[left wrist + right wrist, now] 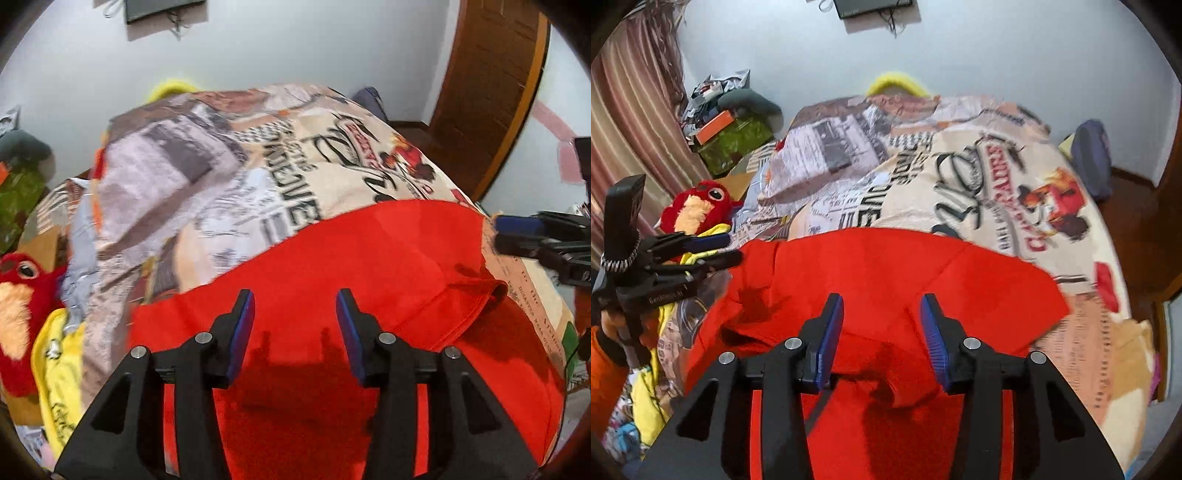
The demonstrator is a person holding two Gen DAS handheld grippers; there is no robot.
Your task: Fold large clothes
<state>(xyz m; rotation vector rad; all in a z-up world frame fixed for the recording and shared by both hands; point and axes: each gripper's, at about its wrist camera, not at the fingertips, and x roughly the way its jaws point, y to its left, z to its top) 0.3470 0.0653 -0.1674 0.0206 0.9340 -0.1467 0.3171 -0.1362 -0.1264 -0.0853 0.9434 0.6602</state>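
Red garment lies spread on the printed bedcover, directly under and ahead of both sets of fingers.

Left gripper: jaws part open, nothing between the blue pads; only cloth below them, not touching so far as can be seen. Its shadow falls on the fabric just behind the tips. A turned-over flap with a hem sits right of the right finger.

Right gripper: jaws likewise part open and empty. A rumpled ridge of cloth runs across just beneath and behind the pads; contact cannot be told. Flat red panel stretches beyond the tips.

Judgement: a fold looks just laid and let go; both grippers free above the garment. Step in hand = between folds, picking the next grip points.

Next move calls for: choosing an edge or corner on each side, lowering the fingers so one pad slips under the hem, closing on a single layer pair, then lifting both sides evenly. Risk: pinching the bedcover with the cloth; the rumple near the right fingers wants smoothing first.
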